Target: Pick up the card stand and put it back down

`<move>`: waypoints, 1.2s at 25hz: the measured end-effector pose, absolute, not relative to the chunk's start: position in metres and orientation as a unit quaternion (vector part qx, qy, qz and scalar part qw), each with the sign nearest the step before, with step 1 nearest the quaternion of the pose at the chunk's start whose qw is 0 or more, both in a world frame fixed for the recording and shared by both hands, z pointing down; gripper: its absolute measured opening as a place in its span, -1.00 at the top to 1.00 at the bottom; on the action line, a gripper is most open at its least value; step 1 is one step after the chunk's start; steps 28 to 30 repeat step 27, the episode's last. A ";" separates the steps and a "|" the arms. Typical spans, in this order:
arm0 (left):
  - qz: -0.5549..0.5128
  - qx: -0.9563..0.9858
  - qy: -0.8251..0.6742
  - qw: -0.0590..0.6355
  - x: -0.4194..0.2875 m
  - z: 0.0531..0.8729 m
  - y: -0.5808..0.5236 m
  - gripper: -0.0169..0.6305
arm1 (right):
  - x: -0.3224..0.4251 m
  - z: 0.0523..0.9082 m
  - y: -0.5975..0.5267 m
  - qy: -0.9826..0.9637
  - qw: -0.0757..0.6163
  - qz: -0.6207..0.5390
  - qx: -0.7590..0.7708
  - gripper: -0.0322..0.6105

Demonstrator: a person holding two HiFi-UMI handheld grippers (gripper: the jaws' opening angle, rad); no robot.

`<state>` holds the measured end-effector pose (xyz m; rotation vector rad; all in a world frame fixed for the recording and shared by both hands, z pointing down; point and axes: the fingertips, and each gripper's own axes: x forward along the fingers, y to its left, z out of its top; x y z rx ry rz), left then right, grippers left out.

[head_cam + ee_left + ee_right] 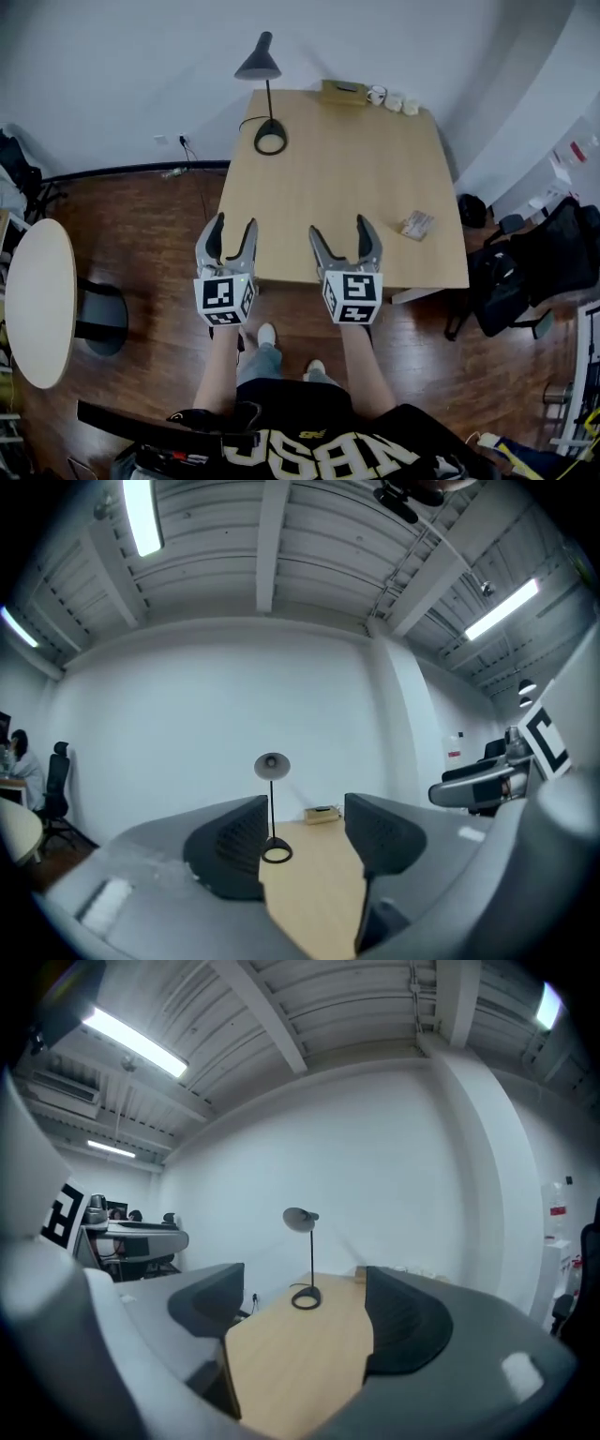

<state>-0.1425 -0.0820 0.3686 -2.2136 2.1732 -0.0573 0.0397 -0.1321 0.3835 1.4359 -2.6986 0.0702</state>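
Observation:
The card stand is a small pale object lying near the right edge of the light wooden table; neither gripper view shows it. In the head view both grippers hover side by side over the table's front edge, pointing toward the far wall. My left gripper has its jaws apart with only tabletop between them. My right gripper stands wider open, also empty, a good way left of the card stand.
A black desk lamp stands at the table's far left, its cord running off the edge. A tan box and small white cups line the back edge. A round table is at left, dark bags and a chair at right.

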 end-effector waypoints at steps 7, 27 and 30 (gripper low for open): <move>-0.026 -0.713 0.701 0.014 -0.108 0.376 -0.046 0.16 | 0.068 0.399 -0.099 -0.878 0.075 0.011 0.473 -0.35; -0.023 -0.740 0.670 0.058 -0.149 0.350 -0.021 0.16 | 0.002 0.342 -0.061 -0.878 0.042 -0.036 0.475 -0.33; -0.023 -0.740 0.670 0.058 -0.149 0.350 -0.021 0.16 | 0.002 0.342 -0.061 -0.878 0.042 -0.036 0.475 -0.33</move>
